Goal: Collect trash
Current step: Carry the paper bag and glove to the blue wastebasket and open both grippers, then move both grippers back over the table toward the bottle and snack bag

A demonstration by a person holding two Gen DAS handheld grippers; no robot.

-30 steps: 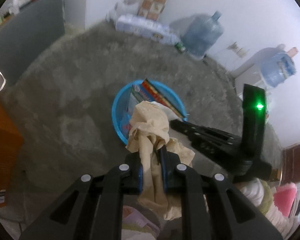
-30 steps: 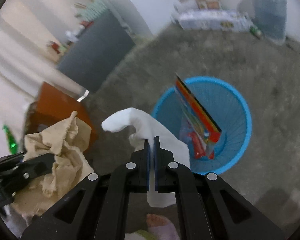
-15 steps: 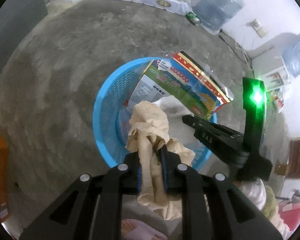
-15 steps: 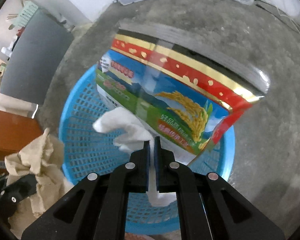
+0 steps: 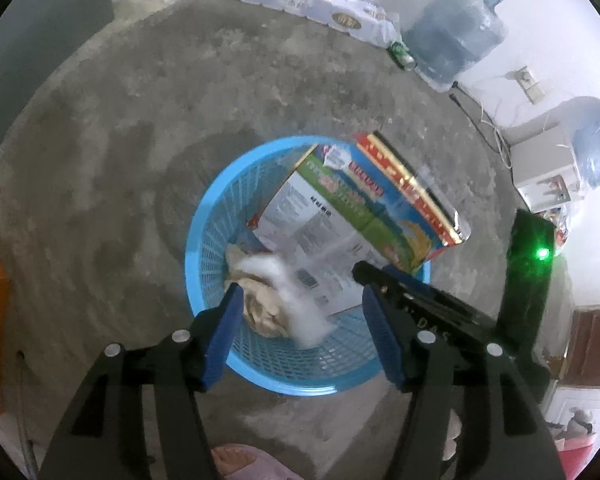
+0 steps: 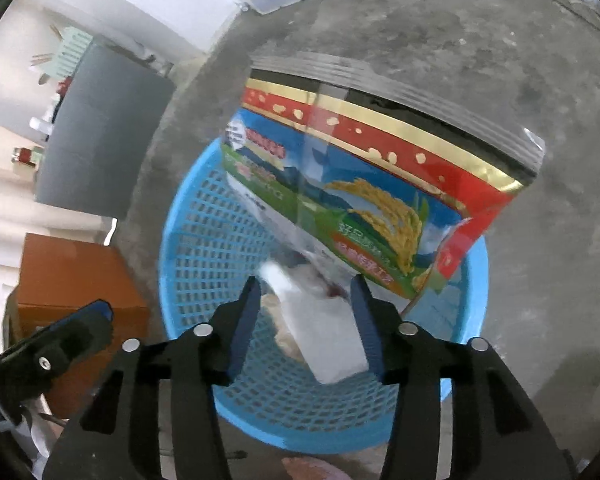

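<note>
Both tools (image 5: 300, 312) opening, nothing gripped

"DAS" is stamped on the right claw (image 5: 380, 280).

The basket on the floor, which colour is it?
Light blue basket, with a mesh wall; the right wrist view shows it best.

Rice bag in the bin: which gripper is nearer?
Right. The right gripper hangs over the basket just below the rice bag, jaws opening; the left gripper sits nearer the rim, jaws opening.
</note>
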